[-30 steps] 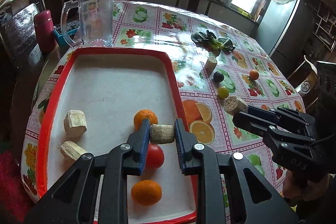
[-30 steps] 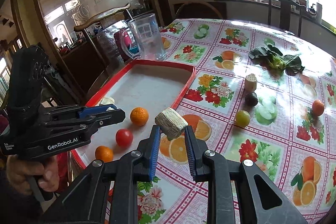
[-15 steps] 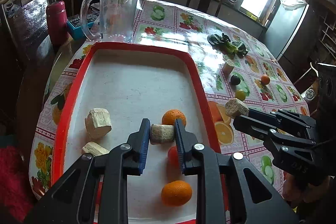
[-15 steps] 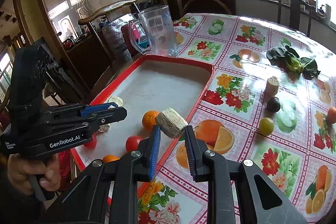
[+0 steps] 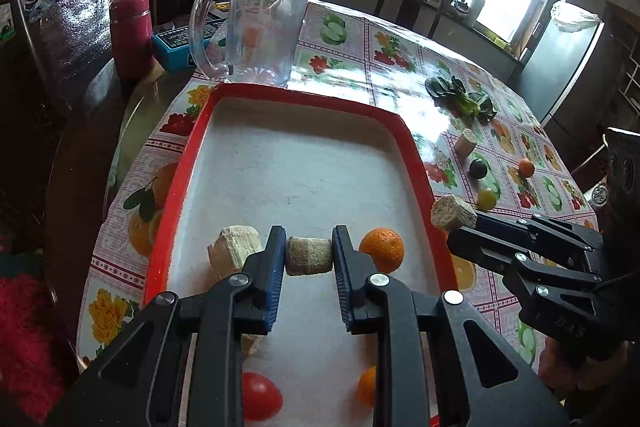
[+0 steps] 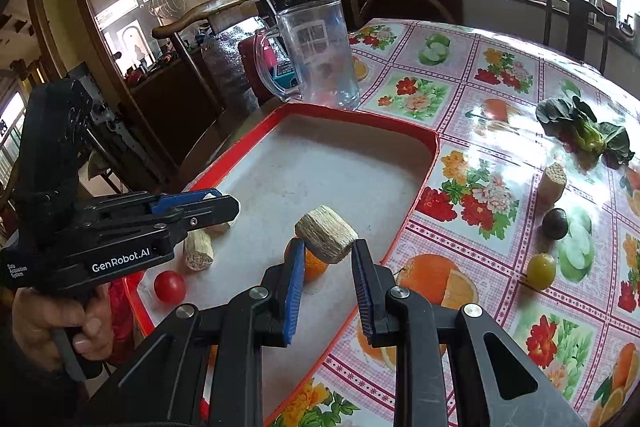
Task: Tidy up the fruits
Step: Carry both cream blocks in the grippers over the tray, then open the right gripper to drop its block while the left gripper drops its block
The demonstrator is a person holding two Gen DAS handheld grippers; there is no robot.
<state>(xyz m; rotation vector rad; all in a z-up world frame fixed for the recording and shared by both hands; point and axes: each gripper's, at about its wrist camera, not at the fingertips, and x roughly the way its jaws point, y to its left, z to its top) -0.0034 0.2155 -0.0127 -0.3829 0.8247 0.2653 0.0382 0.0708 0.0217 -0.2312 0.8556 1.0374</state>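
A red-rimmed tray [image 5: 404, 131] holds a beige cut chunk [image 5: 232, 255], an orange [image 5: 382, 249], a red tomato [image 5: 260, 401] and a second orange [image 5: 366, 385]. My left gripper [image 5: 309, 255] is shut on a beige chunk [image 5: 309, 261] above the tray. My right gripper [image 6: 326, 259] is shut on another beige chunk [image 6: 326, 239] over the tray's right edge [image 6: 434, 147]; it also shows in the left wrist view [image 5: 454, 213]. On the tablecloth lie a beige chunk [image 6: 552, 183], a dark fruit [image 6: 556, 223], a yellow-green fruit [image 6: 540, 270] and a small orange [image 5: 526, 167].
A clear plastic pitcher [image 5: 264, 27] stands behind the tray's far edge. A red flask [image 5: 130, 35] and a blue box [image 5: 180, 45] sit left of it. Leafy greens [image 6: 584, 135] lie on the table at the far right. Chairs stand around the table.
Both grippers have moved left over the tray, each still holding its chunk. The left one now hangs beside the beige chunk in the tray; the right one has come over the tray's edge.
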